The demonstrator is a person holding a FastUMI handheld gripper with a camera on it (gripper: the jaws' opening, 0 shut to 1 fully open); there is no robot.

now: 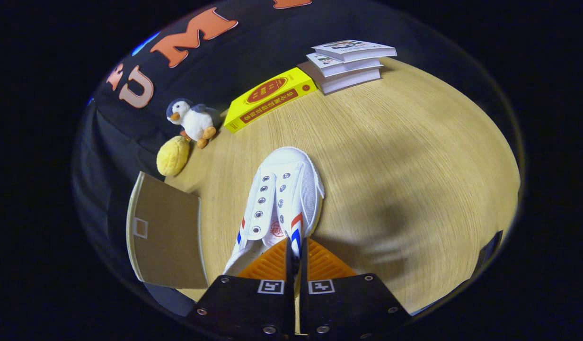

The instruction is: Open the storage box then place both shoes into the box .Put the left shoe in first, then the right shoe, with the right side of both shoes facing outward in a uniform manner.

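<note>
A white canvas shoe [282,199] with red and blue side stripes points away from me, its toe toward the yellow book. My gripper [295,248] is shut on the shoe's collar, with a thin edge of fabric pinched between the two fingers. The shoe's heel is hidden behind the fingers. Whether the shoe rests on the wooden table [414,156] or hangs just above it I cannot tell. To the left of the shoe stands a brown cardboard panel [166,232] of the storage box, tilted; the box's inside is hidden.
A yellow book [270,98] lies beyond the shoe. A stack of white books [348,64] sits further back on the right. A plush penguin [193,121] and a yellow plush toy [173,155] sit at the table's left edge, by the black cloth wall.
</note>
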